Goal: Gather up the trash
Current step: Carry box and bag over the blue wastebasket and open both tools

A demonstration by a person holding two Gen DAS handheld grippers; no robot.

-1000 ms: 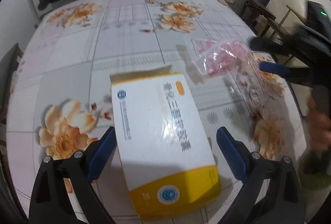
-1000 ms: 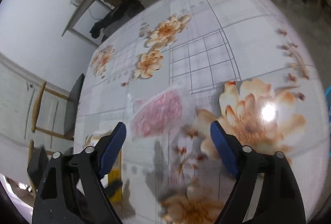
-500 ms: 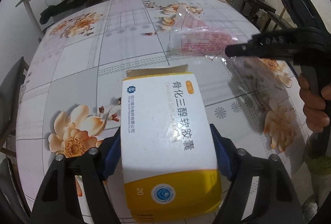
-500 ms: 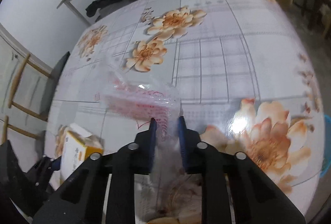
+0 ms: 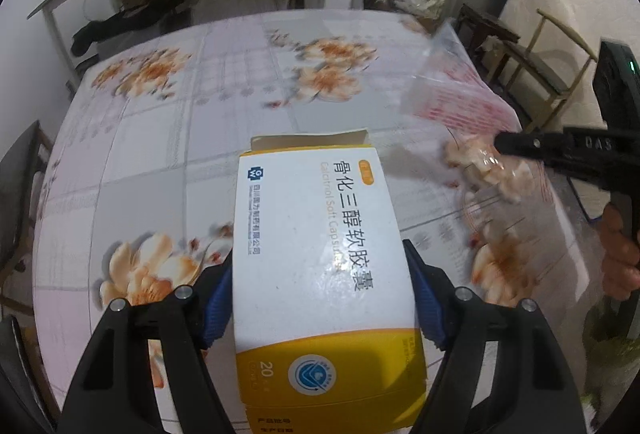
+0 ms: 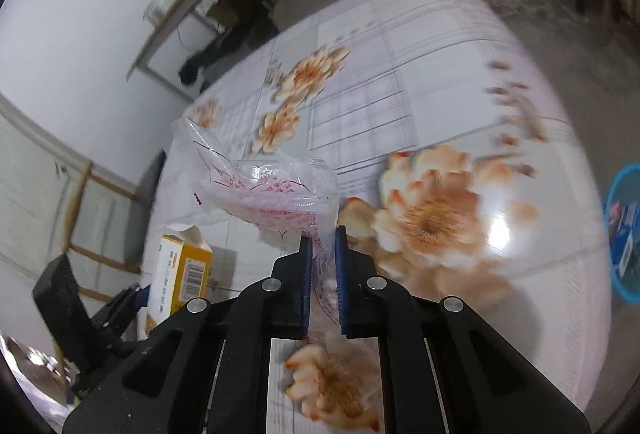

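Table (image 5: 168,137): round top under a glossy cloth printed with orange-and-cream flowers and grey grid lines, carrying the task items. Chair (image 5: 548,61): wooden frame, beyond the table's right edge in the left wrist view. Basket (image 6: 624,230): blue-rimmed, on the floor off the table's right side in the right wrist view, holding some blue-and-white packaging. Medicine box (image 5: 320,254): white card with a yellow base band and dark printed characters, top flap open, lying between the blue pads of the left gripper (image 5: 320,294); both pads sit against its long sides, and these jaws have just been closing on it. Whether the box is off the cloth cannot be told. Plastic bag (image 6: 264,189): clear film with red print, crumpled, raised above the cloth near the box's right. Right gripper (image 6: 322,238): black frame, its jaws have just been closing and are nearly together, pinching the bag's lower edge. Hand (image 5: 620,254): gripping the right gripper's handle at the left wrist view's right edge.
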